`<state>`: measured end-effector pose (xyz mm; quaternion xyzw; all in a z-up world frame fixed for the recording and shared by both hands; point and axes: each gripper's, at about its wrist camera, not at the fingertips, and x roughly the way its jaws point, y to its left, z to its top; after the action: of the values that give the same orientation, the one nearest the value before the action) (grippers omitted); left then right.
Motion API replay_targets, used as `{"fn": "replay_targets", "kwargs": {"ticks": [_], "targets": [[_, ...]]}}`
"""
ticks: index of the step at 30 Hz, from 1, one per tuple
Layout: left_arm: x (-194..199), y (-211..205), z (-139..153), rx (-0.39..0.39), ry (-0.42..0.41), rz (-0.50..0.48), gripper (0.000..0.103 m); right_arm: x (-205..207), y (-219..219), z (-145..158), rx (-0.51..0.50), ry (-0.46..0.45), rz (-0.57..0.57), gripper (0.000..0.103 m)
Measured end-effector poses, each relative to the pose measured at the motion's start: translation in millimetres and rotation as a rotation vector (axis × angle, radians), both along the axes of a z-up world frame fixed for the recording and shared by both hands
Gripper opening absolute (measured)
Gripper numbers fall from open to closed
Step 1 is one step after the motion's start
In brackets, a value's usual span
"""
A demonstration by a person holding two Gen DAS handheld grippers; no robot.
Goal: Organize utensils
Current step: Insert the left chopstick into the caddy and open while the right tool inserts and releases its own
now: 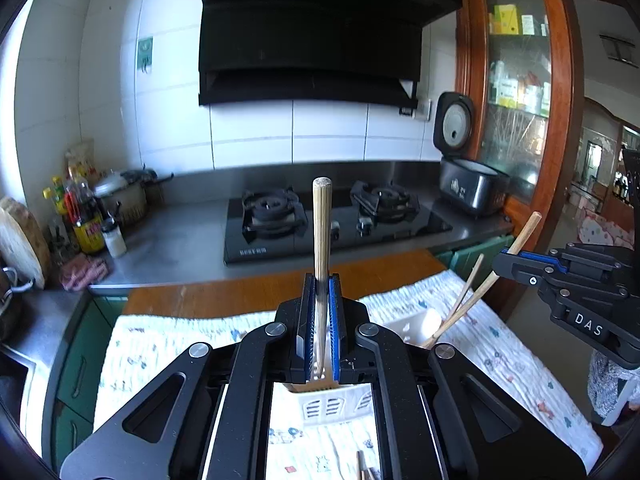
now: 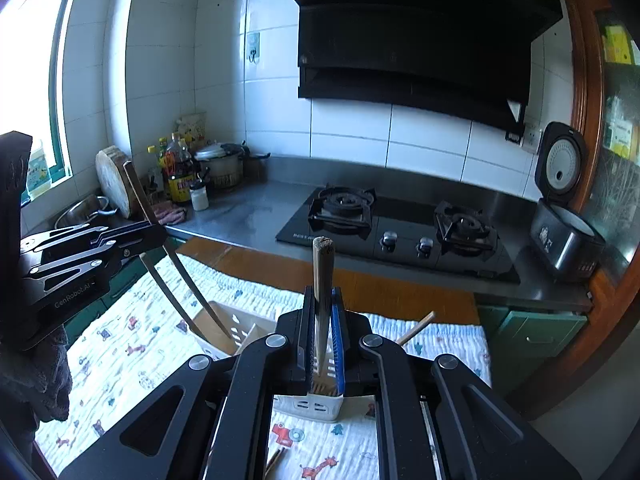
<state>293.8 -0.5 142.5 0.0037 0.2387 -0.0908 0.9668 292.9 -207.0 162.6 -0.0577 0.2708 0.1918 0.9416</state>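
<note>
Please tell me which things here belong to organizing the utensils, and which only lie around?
Job: wooden chopstick in left gripper; wooden chopstick in right gripper; white slotted plastic holder.

Lying about: black gas stove, open grey rice cooker, dark sauce bottle.

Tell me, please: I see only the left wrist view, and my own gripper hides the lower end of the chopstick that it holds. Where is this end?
Observer: In the right wrist view, the left gripper is shut on the left chopstick, whose lower end is inside the white utensil holder, at its left side.
Operator: Is the top of the chopstick in the right gripper sound?
Observer: No. The right gripper is shut on the right chopstick, whose top end looks dark and chipped.
Operator: Anything right of that gripper?
Observer: A third chopstick shows above the printed cloth; its lower part is hidden.
</note>
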Motion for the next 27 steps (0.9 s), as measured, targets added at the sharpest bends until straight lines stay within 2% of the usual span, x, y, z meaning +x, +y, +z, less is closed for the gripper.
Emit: {"fn": "replay_targets", "kwargs": {"ticks": [13,19,27], "targets": [[12.5,3.3,-36.7,0.005,0.097,0.003,0.006,9.5,6.4,-43.3,-0.012,0.089,0.009,0.008],[16.4,7.9,-46.1,-0.006,0.133,0.010,0.006,12.2,8.0,-52.0,-0.014,0.105,0.005,0.008],[17.3,11.2,-50.5,-0.005,0.141,0.018,0.007,11.7,8.2,-55.8,-0.014,0.109,0.001,0.008]]}}
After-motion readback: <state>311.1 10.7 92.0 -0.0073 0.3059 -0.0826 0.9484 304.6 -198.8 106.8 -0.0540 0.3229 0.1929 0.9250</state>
